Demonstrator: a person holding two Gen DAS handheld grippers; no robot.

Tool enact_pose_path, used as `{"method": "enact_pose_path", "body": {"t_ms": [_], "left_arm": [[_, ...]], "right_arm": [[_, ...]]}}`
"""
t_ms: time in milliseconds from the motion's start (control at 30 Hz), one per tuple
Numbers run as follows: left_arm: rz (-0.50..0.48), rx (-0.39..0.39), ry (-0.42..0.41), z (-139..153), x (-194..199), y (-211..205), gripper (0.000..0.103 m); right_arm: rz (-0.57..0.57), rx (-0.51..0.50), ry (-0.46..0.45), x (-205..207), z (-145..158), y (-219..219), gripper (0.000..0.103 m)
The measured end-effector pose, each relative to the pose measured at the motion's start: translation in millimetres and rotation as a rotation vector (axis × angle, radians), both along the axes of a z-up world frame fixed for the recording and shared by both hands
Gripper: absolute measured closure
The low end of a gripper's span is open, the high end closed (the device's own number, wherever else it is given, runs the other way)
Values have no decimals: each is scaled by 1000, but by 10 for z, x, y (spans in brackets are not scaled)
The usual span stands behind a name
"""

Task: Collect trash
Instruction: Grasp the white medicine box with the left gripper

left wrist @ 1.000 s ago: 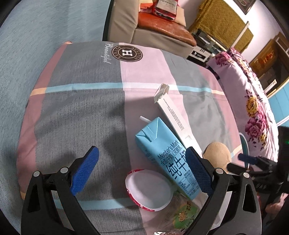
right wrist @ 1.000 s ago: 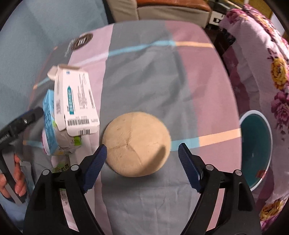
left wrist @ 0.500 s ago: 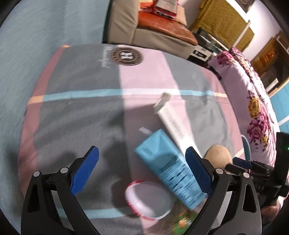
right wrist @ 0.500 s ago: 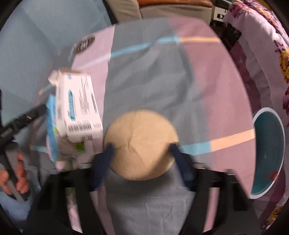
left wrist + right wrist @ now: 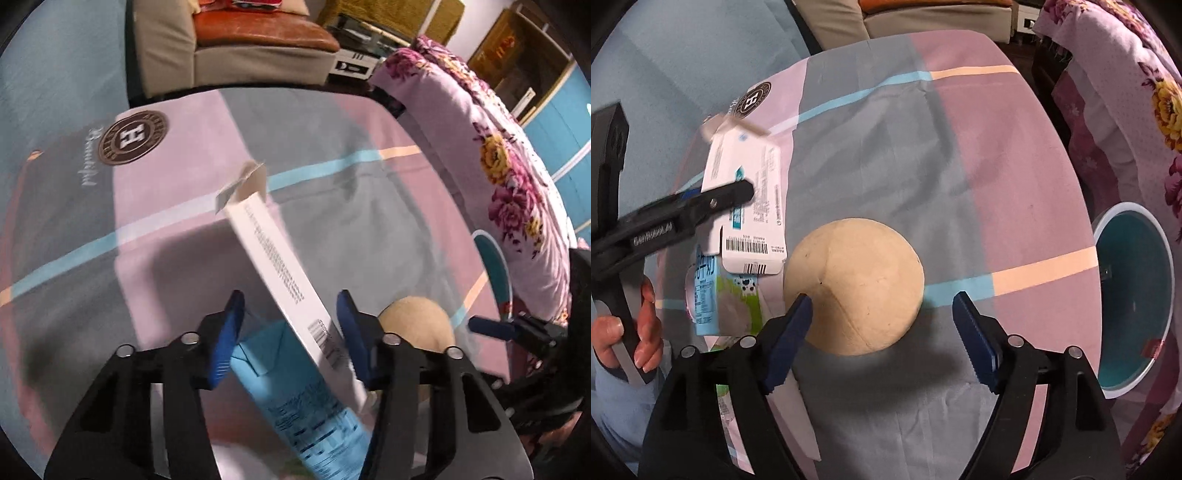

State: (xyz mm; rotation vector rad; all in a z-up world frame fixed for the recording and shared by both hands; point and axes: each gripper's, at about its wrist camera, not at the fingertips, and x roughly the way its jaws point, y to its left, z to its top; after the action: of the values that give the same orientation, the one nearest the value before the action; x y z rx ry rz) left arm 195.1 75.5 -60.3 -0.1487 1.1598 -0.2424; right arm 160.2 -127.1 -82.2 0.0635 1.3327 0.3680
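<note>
On the plaid tablecloth [image 5: 351, 206] a white box [image 5: 273, 266] rests tilted on a blue milk carton [image 5: 306, 406]. My left gripper [image 5: 291, 295] straddles both; its jaws are closing, with a gap still showing beside the left pad. In the right wrist view one of its fingers [image 5: 731, 195] crosses the white box [image 5: 750, 221]. A tan round ball-like thing [image 5: 857, 284] sits between the jaws of my right gripper [image 5: 882, 299], which are opening. The left pad is at its edge and the right pad stands clear.
A teal bin [image 5: 1137, 266] stands off the table's right edge, beside floral bedding [image 5: 498, 166]. A sofa [image 5: 240, 48] is beyond the far edge. A person's hand [image 5: 639, 325] holds the left gripper's handle. The milk carton [image 5: 709, 288] lies left of the ball.
My left gripper slid right, over the white box and carton, and its jaws narrowed. My right gripper's jaws drew in toward the tan ball, then spread again.
</note>
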Motion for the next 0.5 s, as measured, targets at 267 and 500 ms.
{"method": "enact_pose_path", "body": {"t_ms": [267,500], "left_arm": [[-10,-39,-30,51,23,-111,74],[51,-74,-39,145,-31,199,75]], "right_arm": [[71,-42,-11,-94,-95,184,22],[137,-122,-39,-125,-257,455,8]]}}
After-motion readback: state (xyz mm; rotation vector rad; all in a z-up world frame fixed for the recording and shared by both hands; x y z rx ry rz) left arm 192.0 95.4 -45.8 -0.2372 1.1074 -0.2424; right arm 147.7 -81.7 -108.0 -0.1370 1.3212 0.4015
